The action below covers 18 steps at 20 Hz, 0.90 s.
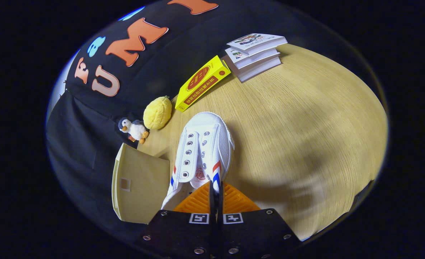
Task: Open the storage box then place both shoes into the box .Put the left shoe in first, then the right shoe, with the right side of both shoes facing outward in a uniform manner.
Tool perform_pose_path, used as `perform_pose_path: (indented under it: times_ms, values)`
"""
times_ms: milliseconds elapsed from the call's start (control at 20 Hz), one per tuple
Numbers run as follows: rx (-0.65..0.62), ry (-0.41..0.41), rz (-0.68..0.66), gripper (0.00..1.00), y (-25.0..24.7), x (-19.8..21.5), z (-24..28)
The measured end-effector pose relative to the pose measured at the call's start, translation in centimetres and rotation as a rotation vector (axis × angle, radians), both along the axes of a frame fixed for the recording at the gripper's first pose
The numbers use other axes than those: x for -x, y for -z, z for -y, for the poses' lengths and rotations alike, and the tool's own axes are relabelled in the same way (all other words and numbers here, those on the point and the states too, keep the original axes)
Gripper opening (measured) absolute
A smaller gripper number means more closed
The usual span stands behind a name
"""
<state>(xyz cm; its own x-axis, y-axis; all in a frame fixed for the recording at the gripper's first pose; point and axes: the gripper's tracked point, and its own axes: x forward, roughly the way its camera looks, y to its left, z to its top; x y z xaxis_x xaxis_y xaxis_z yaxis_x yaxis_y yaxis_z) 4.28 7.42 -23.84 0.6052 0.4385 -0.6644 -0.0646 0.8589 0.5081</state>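
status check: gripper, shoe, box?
Gripper shut on white shoe at its collar, shoe lifted over the table. Beige storage box close beside it. Nothing between them.

The shoe (203, 151) is showing white canvas with red and blue stripes on its sides. The storage box (140, 183) is appearing pale beige. The table (306, 136) is showing light wood grain. A yellow book (202, 83) is carrying a red oval.
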Motion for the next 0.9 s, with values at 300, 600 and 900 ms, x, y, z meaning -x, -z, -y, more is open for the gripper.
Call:
perform_pose_path:
  times_ms: [300,600,900]
  values:
    - [0.081,-0.060,0.096,0.00,-6.0,0.9,-4.6]
    - [0.081,-0.105,0.149,0.00,-11.0,3.1,-12.7]
    - [0.113,-0.145,0.153,0.00,-11.6,5.2,-20.5]
